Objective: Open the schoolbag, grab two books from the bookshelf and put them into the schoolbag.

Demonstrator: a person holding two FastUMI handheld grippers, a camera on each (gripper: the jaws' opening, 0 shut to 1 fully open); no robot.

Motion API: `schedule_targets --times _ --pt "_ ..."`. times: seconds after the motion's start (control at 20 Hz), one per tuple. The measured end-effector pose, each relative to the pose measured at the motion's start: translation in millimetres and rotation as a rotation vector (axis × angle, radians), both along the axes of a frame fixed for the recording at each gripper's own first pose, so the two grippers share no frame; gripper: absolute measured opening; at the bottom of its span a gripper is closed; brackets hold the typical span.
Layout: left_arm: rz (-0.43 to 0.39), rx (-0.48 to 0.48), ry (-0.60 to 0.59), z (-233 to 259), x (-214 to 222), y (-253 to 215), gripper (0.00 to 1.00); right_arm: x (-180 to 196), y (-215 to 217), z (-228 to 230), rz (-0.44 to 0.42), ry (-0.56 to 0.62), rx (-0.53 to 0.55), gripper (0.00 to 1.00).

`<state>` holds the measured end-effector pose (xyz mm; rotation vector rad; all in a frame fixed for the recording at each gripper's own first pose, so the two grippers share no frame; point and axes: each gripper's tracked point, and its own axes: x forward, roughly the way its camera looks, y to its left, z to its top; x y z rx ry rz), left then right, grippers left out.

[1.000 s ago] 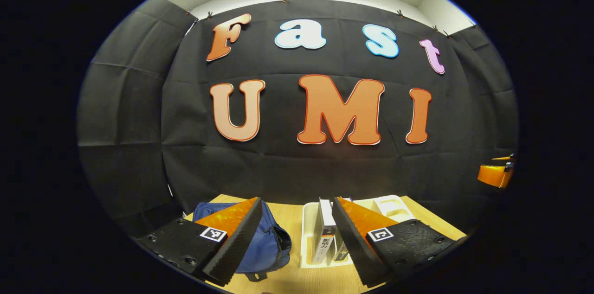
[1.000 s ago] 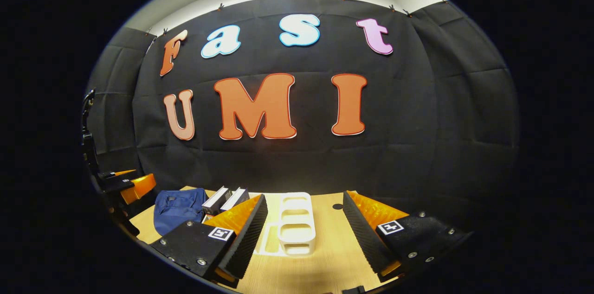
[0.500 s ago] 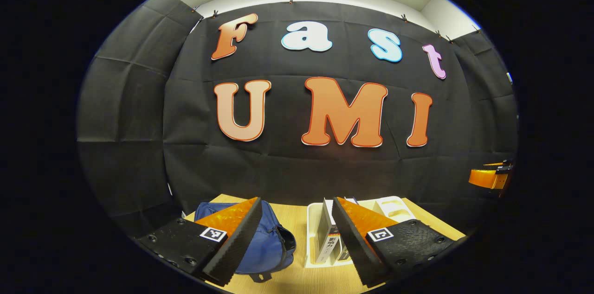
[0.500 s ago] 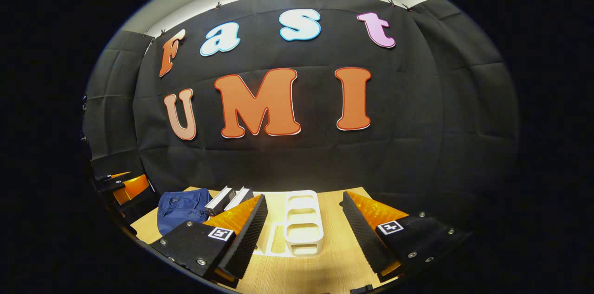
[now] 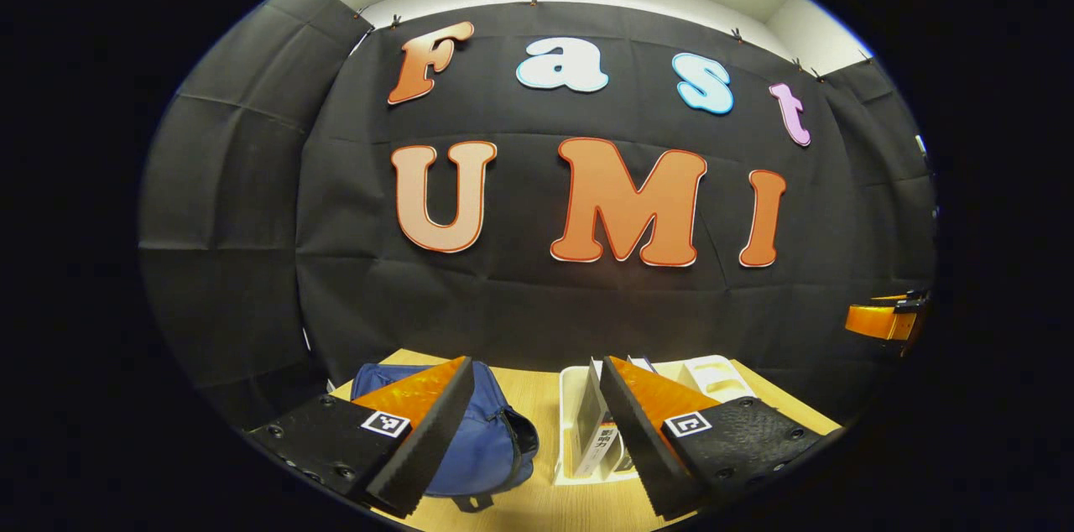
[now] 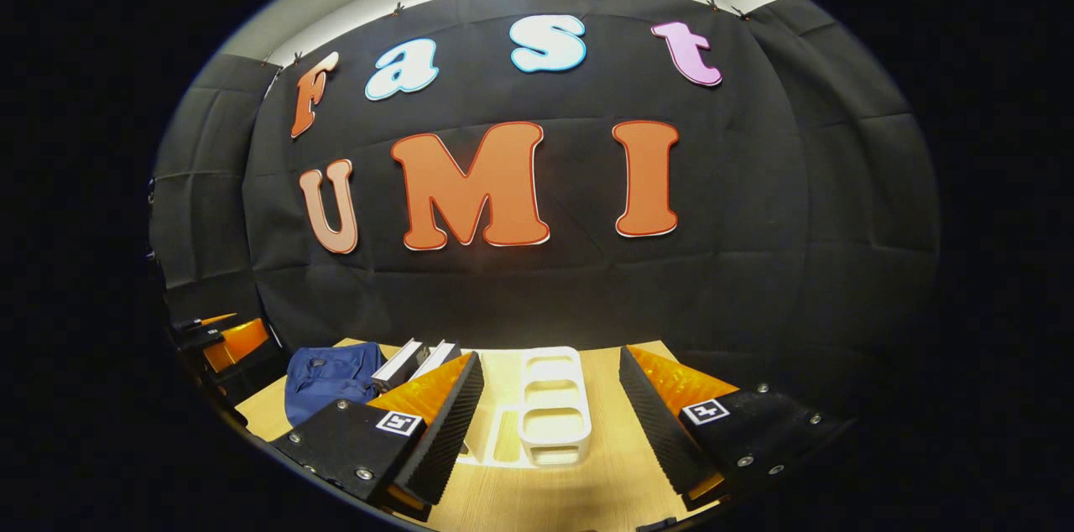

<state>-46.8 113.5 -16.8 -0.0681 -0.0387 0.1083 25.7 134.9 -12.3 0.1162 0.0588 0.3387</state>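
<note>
Wooden table (image 5: 537, 398) ahead: both grippers, left (image 5: 530, 440) & right (image 6: 545, 431), jaws spread wide, empty; blue schoolbag (image 5: 487, 440) at 7 o'clock w/ zip apparently closed, so square up left, pinch zipper pull first.

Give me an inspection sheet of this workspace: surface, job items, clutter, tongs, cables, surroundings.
Surface: light wooden table, bare in front.
Job's things: blue schoolbag lying at the left, looks closed; two books leaning in the white bookshelf.
Clutter: nothing seen.
Grippers: left tongs open, above the table, holding nothing; right tongs open, holding nothing.
Cables: nothing seen.
Surroundings: black cloth wall behind the table, pale wall above it.
</note>
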Motion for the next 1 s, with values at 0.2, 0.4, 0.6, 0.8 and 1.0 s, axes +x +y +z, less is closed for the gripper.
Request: schedule_targets --times 0.2,0.4,0.6,0.8,1.0 --pt "-0.005 -0.072 -0.018 -2.1 -2.6 7.7 0.94 7.2 4.6 -9.6 0.017 0.022 -0.011 0.97" --pt "0.030 -0.025 0.017 -10.7 1.6 26.8 0.94 14.5 10.6 -20.0 0.034 0.047 -0.017 0.97" --pt "0.066 0.060 0.051 -22.0 4.4 46.8 0.94 21.6 15.4 -28.4 0.044 0.059 -0.024 0.97" --pt "0.112 0.301 0.145 -54.3 3.5 77.3 0.94 26.9 18.5 -36.4 0.029 0.067 -0.039 0.97" --pt "0.057 0.515 0.244 -111.3 11.4 85.4 0.95 25.9 26.0 -49.4 -0.007 0.111 -0.058 0.97"
